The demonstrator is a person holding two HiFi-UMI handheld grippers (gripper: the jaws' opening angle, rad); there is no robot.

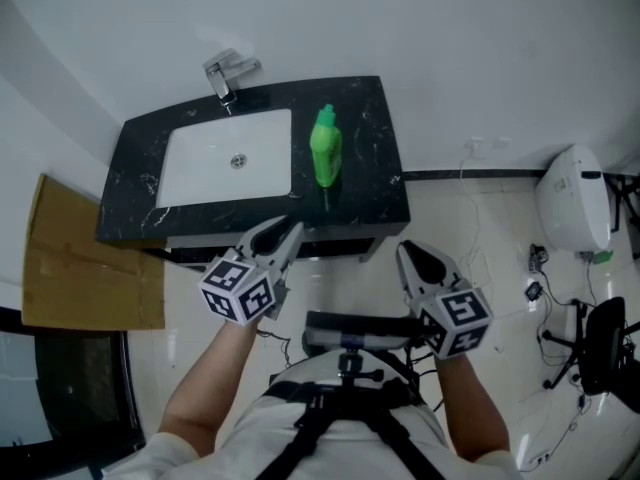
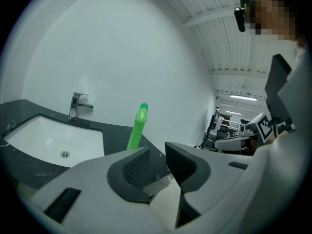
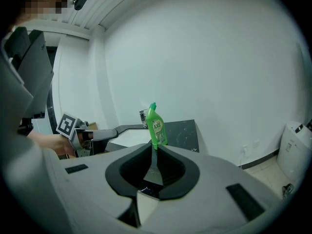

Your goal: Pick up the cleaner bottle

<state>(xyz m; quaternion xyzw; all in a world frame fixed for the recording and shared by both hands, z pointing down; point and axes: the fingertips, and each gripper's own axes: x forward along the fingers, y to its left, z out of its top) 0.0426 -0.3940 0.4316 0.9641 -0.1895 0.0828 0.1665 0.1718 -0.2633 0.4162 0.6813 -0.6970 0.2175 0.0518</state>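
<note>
Plainly, the left tool [image 1: 286, 232] held its jaws partly apart with nothing between them, while the right tool [image 1: 411, 255] kept its jaws nearly together, also empty. Both hung short of the black desk [image 1: 372, 186], where the green cleaner bottle [image 1: 326, 148] stood upright just beside the white sink [image 1: 222, 160].

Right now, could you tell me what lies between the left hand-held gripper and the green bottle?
Only bare black countertop; the head view shows nothing else between the left hand-held gripper and the green bottle.
</note>
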